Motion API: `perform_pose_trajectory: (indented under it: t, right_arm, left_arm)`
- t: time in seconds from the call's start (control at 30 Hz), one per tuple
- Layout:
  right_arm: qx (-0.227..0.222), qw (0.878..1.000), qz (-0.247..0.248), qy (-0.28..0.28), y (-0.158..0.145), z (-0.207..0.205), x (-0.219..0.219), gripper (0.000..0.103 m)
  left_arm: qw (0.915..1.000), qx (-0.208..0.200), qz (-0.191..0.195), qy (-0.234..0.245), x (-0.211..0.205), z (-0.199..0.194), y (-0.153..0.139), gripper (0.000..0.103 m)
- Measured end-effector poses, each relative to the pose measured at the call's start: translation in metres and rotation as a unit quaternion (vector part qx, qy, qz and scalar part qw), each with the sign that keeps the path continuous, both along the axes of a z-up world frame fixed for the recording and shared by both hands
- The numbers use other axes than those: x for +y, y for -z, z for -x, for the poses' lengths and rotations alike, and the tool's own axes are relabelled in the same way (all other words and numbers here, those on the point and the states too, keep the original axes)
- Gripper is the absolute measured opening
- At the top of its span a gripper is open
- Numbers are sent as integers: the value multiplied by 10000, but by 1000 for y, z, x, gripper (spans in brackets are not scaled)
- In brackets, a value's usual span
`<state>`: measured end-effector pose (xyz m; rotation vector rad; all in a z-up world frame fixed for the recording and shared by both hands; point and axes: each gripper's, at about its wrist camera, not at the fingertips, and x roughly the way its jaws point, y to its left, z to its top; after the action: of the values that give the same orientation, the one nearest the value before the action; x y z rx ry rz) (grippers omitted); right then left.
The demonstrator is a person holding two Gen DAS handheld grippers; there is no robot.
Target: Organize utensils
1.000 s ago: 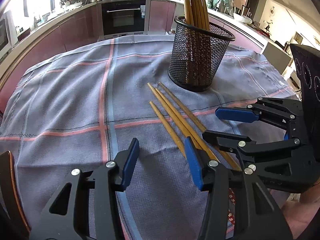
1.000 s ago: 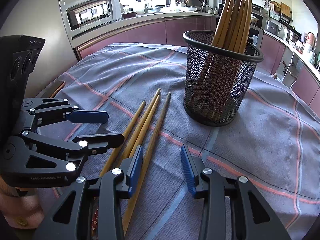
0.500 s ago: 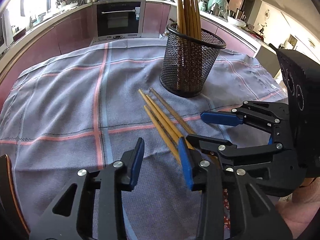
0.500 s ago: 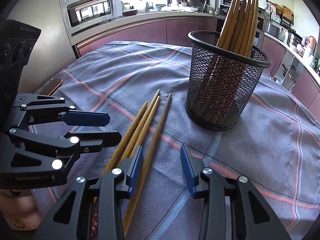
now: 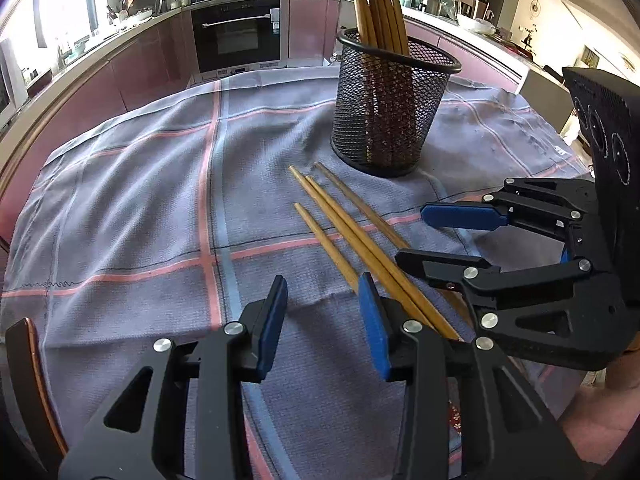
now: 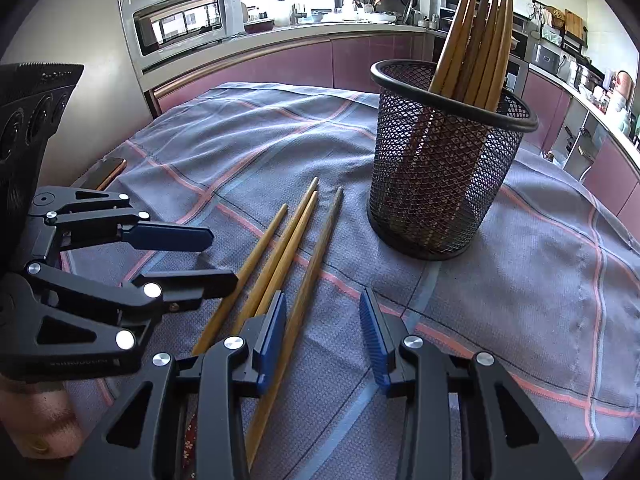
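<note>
Several loose wooden chopsticks [image 5: 340,220] [image 6: 296,232] lie side by side on the checked cloth, in front of a black mesh holder [image 5: 384,120] [image 6: 436,184]. Several more chopsticks [image 5: 376,4] [image 6: 480,40] stand upright in that holder. My left gripper [image 5: 322,288] [image 6: 224,258] hovers at the near ends of the loose ones. Its jaws are closing, with only cloth between them. My right gripper [image 6: 322,300] [image 5: 412,236] is open beside it. One chopstick lies on the cloth just inside its left finger, untouched by the pads.
The grey cloth [image 5: 140,200] with pink and blue lines covers the whole table. A phone [image 6: 106,172] lies at the table's left edge. Behind the table run kitchen counters with an oven [image 5: 236,36] and a microwave [image 6: 180,20]. A person's hand [image 6: 44,420] holds the left gripper.
The left gripper's jaws have narrowed. Its view has shifted slightly, so the holder now sits a little further right than half a second ago. The right gripper has kept still.
</note>
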<state>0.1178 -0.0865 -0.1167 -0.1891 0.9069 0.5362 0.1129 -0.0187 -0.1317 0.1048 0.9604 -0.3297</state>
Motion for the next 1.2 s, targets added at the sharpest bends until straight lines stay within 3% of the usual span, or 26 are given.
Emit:
perform_pose_trajectory:
  t: [0.23,0.53,0.8,1.0,1.2]
  right_arm:
    - [8,10000,-37,15,0,0,-1,36]
    - [10,10000,-57,28,0,-1,-4,36]
    - [-8,10000,16,-29,0,-3,-1,36]
    - [-9,9999,44,-103,0,-4,3,25]
    - [52,10000,-46,-72,0,-7,2,16]
  left_arm:
    - [9990,-140,422,68,7,5,-10,35]
    - [9998,13,123,175,-10,0,2,35]
    - [9997,76,-67,214,-7,-2,5,26]
    - [9997,74,73,232,-4,-3,4,14]
    - [9997,77,67,209,-6,-2,4,14]
